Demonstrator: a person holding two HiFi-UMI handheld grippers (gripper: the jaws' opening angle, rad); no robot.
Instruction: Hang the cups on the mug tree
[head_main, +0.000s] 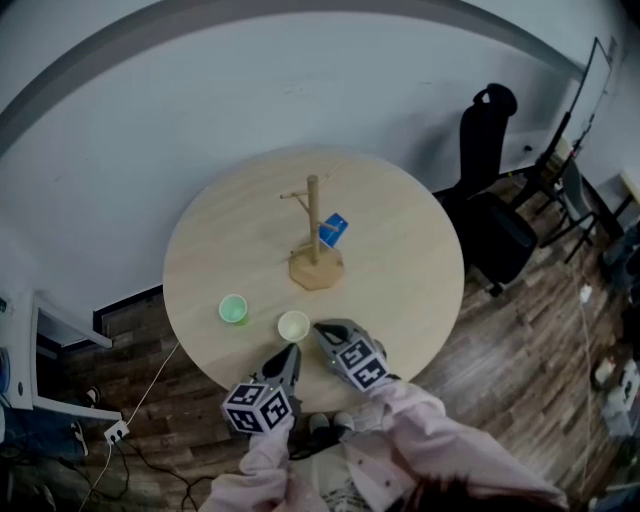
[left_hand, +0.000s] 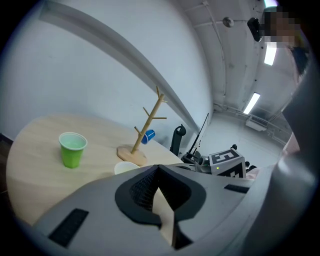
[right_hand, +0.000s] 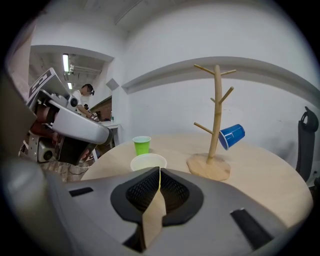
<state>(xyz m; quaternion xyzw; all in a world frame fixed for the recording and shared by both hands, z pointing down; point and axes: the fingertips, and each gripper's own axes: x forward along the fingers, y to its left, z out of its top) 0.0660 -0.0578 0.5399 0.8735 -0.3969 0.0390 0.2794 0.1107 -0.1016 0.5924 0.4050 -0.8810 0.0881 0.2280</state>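
Left gripper pinched closed, nothing in it
Pale cup just past its tips, green cup off left, mug tree with blue cup beyond.

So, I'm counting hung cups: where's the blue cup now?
In the head view the blue cup hangs on a lower peg of the mug tree, on its right side, near the table's middle.

Pale cup blocks near edge; open tabletop to mug tree (green cup left).
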